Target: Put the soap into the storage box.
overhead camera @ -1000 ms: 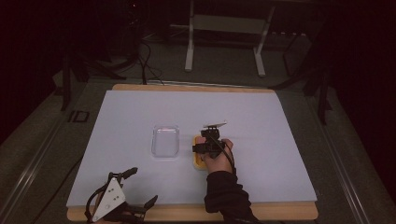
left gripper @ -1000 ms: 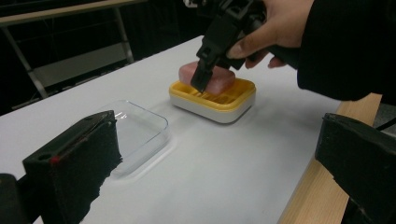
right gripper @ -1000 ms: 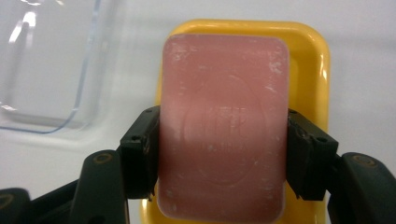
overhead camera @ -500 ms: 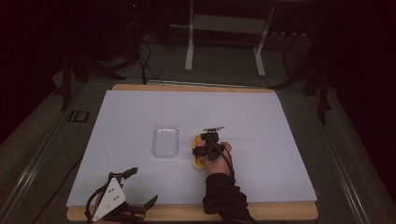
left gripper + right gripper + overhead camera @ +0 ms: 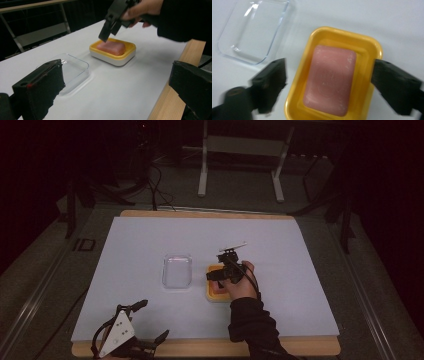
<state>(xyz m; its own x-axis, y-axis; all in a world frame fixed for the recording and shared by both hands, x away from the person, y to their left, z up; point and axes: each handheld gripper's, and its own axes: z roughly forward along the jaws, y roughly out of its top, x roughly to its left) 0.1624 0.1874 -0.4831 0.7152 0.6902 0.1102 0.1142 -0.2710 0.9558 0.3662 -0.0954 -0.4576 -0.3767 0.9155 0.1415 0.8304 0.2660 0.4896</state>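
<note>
Right gripper [image 5: 328, 82] spread wide, hovering over pink soap [image 5: 329, 78] in yellow dish [image 5: 322, 37], table centre. Clear lid [image 5: 177, 270] just beside dish at 9 o'clock. Left gripper [image 5: 147, 320] wide open, idle at table's 7 o'clock edge.

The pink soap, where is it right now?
The pink soap lies in the yellow dish, right of the clear lid, under the open right gripper.
</note>
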